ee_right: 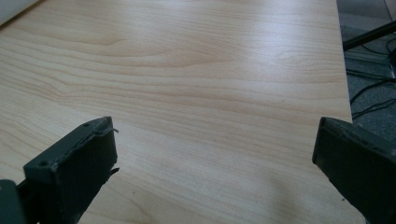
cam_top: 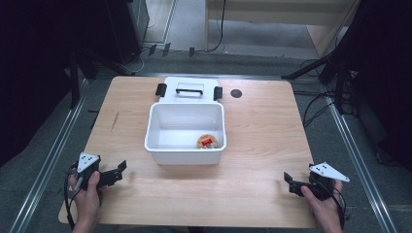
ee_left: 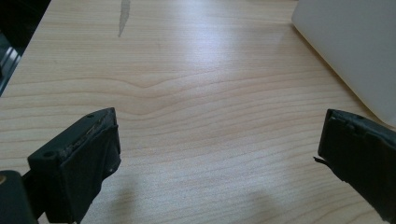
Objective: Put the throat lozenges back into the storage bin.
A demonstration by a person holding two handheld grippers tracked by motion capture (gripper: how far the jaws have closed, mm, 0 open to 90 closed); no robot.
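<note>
Both tongs, left (cam_top: 121, 169) and right (cam_top: 286, 180), we hold wide open and empty above the worktop (cam_top: 252, 145). Between them stands our white bin (cam_top: 184, 151), a round packet (cam_top: 207, 141) inside.

Your white plastic bin (cam_top: 186, 131) sits upright mid-table, a bit toward the far edge, open on top. Inside, down in the near right corner, there's a small round tan thing with a red patch on it (cam_top: 207, 141), lying flat on the floor of the bin; can't make out what it is. The matching white lid (cam_top: 190, 90) lies flat just behind the bin, touching its far rim, with black latches at both ends and a handle across the top.
</note>
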